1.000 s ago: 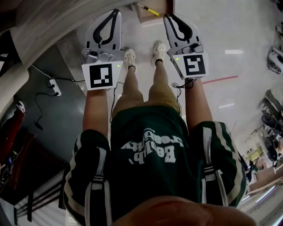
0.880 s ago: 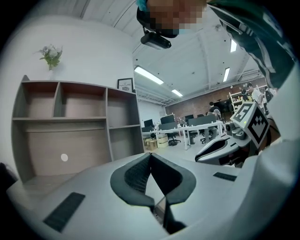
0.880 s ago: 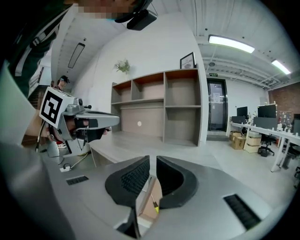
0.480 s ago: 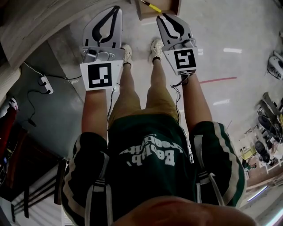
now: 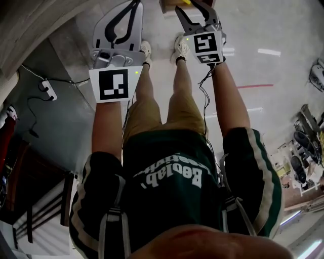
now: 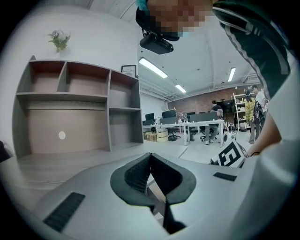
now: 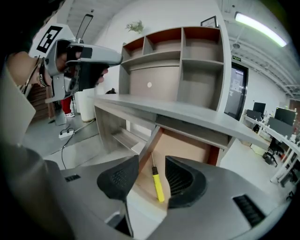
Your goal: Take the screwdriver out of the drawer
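Note:
A screwdriver (image 7: 158, 184) with a yellow handle lies in the open wooden drawer (image 7: 187, 147) under the grey desk. In the head view only its yellow end (image 5: 186, 2) shows at the top edge. My right gripper (image 7: 152, 162) hangs just above the drawer's front. Its jaws are opening, and the screwdriver shows in the gap below them, untouched. From the head view the right gripper (image 5: 193, 7) reaches over the drawer's edge (image 5: 168, 6). My left gripper (image 6: 150, 156) is shut on nothing, and it (image 5: 134, 6) sits left of the drawer, beside the right one.
A grey desk top (image 7: 187, 112) with a shelf unit (image 7: 183, 56) stands over the drawer. A power strip (image 5: 48, 90) with cables lies on the floor at the left. The person's shoes (image 5: 147, 50) stand just before the drawer. A white bin (image 7: 86, 104) stands by the desk's left end.
Both grippers have sunk toward the drawer, moving up the head view. The right gripper went further, tilted down, and its jaws went from shut to open. The left stayed shut.

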Tool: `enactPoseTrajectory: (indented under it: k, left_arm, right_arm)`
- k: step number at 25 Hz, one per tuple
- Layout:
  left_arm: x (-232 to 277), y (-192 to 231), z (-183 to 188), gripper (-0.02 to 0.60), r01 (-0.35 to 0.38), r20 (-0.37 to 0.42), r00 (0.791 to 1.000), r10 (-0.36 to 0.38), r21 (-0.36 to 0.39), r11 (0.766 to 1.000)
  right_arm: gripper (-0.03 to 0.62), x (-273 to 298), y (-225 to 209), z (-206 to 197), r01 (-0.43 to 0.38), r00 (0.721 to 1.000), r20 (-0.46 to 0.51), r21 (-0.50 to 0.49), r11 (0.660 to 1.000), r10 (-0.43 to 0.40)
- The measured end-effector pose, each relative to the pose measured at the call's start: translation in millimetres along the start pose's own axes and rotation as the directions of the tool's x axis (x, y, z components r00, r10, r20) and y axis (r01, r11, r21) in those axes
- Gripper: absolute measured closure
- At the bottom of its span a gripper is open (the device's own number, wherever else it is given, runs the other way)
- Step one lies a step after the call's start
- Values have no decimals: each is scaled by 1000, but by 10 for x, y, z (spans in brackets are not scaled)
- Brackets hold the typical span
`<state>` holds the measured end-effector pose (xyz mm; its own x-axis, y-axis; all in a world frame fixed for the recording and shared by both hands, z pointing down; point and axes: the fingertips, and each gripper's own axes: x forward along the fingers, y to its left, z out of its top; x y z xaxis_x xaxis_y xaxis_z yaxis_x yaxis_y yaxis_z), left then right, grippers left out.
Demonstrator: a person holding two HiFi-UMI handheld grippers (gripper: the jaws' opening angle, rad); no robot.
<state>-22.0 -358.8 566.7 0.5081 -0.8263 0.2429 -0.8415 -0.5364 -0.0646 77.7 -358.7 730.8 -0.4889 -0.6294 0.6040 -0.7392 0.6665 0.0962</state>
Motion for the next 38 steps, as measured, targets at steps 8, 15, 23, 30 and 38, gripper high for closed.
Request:
enactPoseTrajectory:
  k: [8,15,23,30,38]
  left_arm:
    - [24,42,-117,565,-26,0,1000,26,-36,999]
    - [41,78,-121,565,-39,14,999,40,-58,998]
    - [62,242,-189,565,-56,14,998,57,-73,996]
    - [80,314,-266,565,-64,-2,998,64,-84,994]
    - [88,335,-256,565,-65,1,998,66,-89,994]
  right_arm:
    - [402,336,40,-286,-13,997,-72,-45,999,10]
    - [399,565,19,-481,-13,984,-176,-124,992,-9]
    - [398,883,-3,-663,-28,956,-292,-162,986,-21]
    - [399,1049,-3,-779,-42,937,-350,-152,988,-14]
    - [418,1086,-34,-827,-24,935,-354,-124,992,-22]
